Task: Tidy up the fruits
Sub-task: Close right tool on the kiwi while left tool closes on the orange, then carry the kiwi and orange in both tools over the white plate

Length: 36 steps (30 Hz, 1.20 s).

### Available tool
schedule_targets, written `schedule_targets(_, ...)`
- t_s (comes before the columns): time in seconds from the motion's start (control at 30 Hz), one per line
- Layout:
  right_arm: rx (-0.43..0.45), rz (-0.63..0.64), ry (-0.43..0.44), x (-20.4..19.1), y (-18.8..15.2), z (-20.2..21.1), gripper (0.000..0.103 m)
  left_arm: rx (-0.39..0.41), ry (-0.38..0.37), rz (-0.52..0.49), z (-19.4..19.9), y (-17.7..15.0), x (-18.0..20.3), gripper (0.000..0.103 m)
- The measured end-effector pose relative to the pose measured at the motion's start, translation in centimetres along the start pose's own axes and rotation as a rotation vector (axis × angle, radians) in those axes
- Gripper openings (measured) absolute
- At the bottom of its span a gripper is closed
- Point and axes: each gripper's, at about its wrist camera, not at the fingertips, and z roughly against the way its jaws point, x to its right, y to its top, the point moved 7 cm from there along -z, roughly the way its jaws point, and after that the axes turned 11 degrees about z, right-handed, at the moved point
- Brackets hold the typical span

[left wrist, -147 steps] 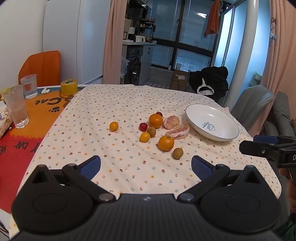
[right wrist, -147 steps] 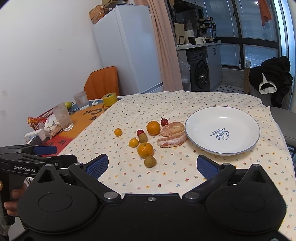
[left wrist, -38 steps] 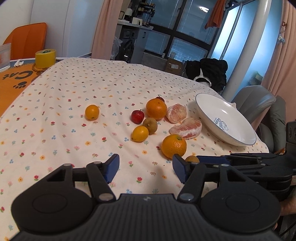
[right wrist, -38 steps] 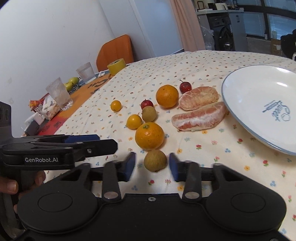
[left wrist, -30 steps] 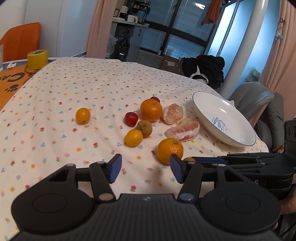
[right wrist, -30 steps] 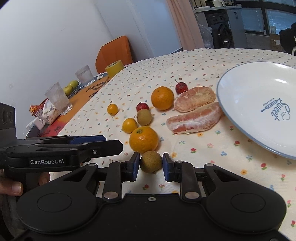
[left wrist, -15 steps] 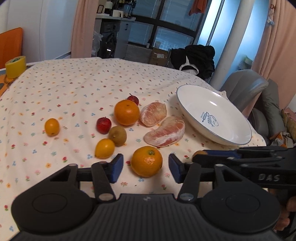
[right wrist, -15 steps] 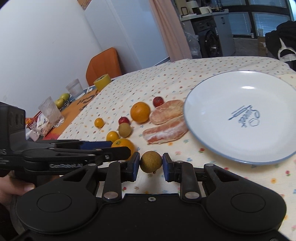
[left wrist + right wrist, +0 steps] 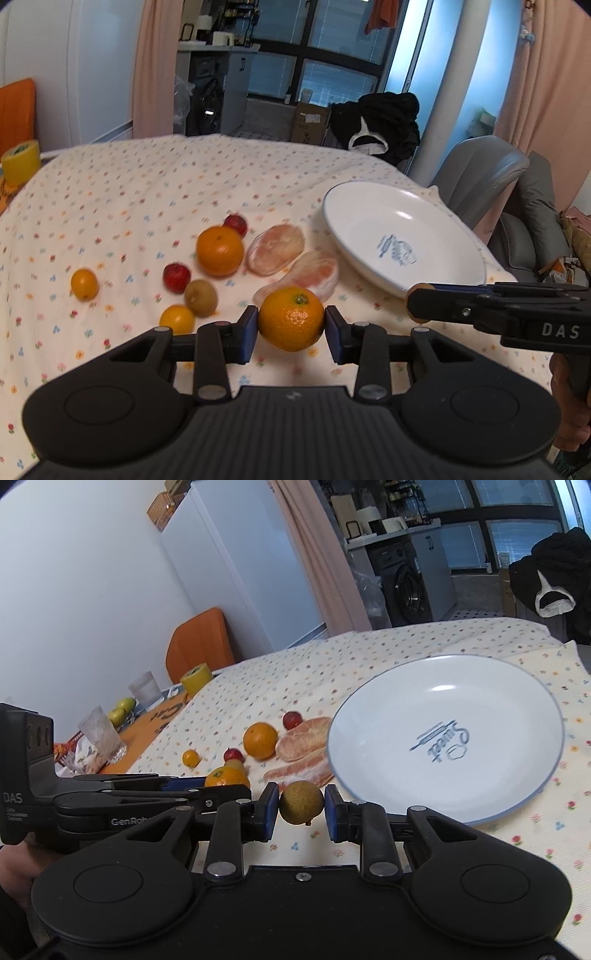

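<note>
My left gripper (image 9: 291,329) is shut on an orange (image 9: 291,318) and holds it above the flowered cloth. My right gripper (image 9: 300,813) is shut on a small brown fruit (image 9: 301,802), lifted near the front rim of the white plate (image 9: 480,775). The plate (image 9: 365,236) holds nothing. On the cloth lie a second orange (image 9: 219,251), two peeled citrus pieces (image 9: 275,249), two small red fruits (image 9: 176,277), a brown fruit (image 9: 200,297) and two small yellow-orange fruits (image 9: 84,283). In the left wrist view the right gripper (image 9: 419,302) reaches in from the right.
Two glasses (image 9: 101,734) and a yellow tape roll (image 9: 195,678) stand on the orange mat at the left. An orange chair (image 9: 199,642) is behind them, a grey chair (image 9: 480,173) beyond the plate. A hand (image 9: 569,406) grips the right tool.
The left gripper has closed on the near orange and lifted it. The right gripper, still holding the brown fruit, has moved up and toward the plate.
</note>
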Motion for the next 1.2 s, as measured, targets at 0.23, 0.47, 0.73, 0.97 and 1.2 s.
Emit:
schedule_targets(0.23, 0.028, -0.017, -0.022, 1.7, 0.2, 1.1, 0.025, 0.023, -0.014, -0.026, 0.3, 0.8, 2.2, 0.037)
schedule_targets(0.47, 0.049, -0.034, -0.048, 3.3, 0.1, 2.2, 0.025, 0.037, -0.032, -0.048, 0.0, 1.3, 4.3, 0.037)
schedule_targets(0.73, 0.068, -0.070, -0.093, 5.6, -0.3, 3.4, 0.025, 0.036, -0.052, -0.080, -0.9, 1.4, 6.8, 0.037)
schedule_targets(0.97, 0.058, -0.083, -0.120, 7.1, -0.8, 3.3, 0.025, 0.023, -0.076, -0.091, -2.0, 1.1, 8.2, 0.037)
schedule_targets(1.2, 0.049, -0.091, -0.149, 8.1, -1.2, 2.8, 0.025, 0.001, -0.088, -0.106, -3.5, 1.1, 9.2, 0.037)
